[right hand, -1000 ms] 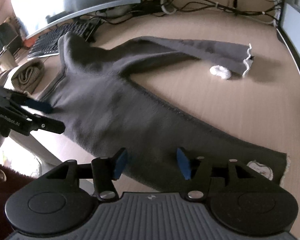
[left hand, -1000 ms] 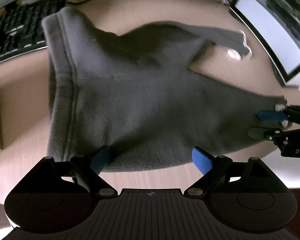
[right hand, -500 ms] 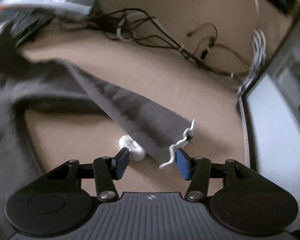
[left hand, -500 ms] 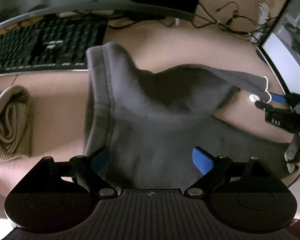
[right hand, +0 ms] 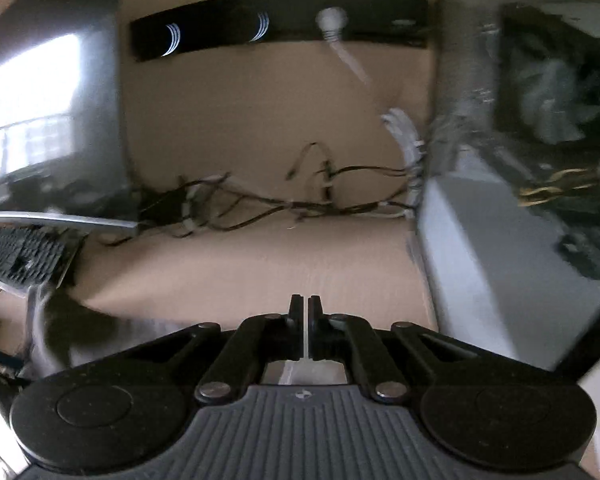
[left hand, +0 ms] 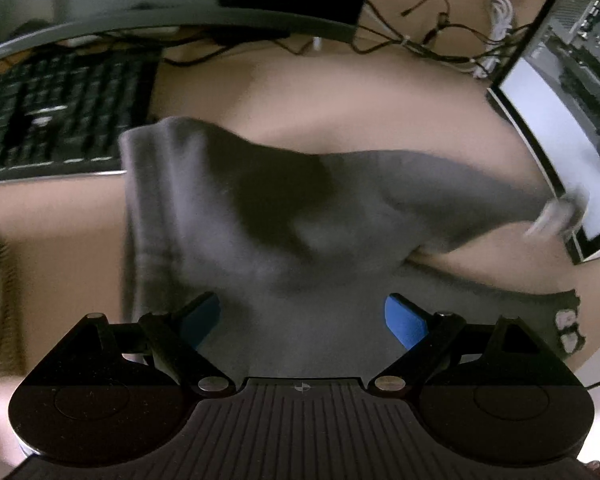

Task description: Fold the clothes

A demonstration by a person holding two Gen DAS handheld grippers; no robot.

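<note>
- My left tongs (left hand: pixel 302 316): released, over the grey trousers (left hand: pixel 260 220).
- My right tongs (right hand: pixel 305 310): clenched; contents unseen.
- Advice: lay the leg (left hand: pixel 460 196) flat, edges matched.

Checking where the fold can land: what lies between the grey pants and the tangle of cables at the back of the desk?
In the left wrist view, only bare desk separates the grey pants from the cables.

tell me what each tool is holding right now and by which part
The left tool is open over the grey pants, holding nothing. The right tool is shut; the raised leg end suggests it grips that, but the contact is hidden.
</note>
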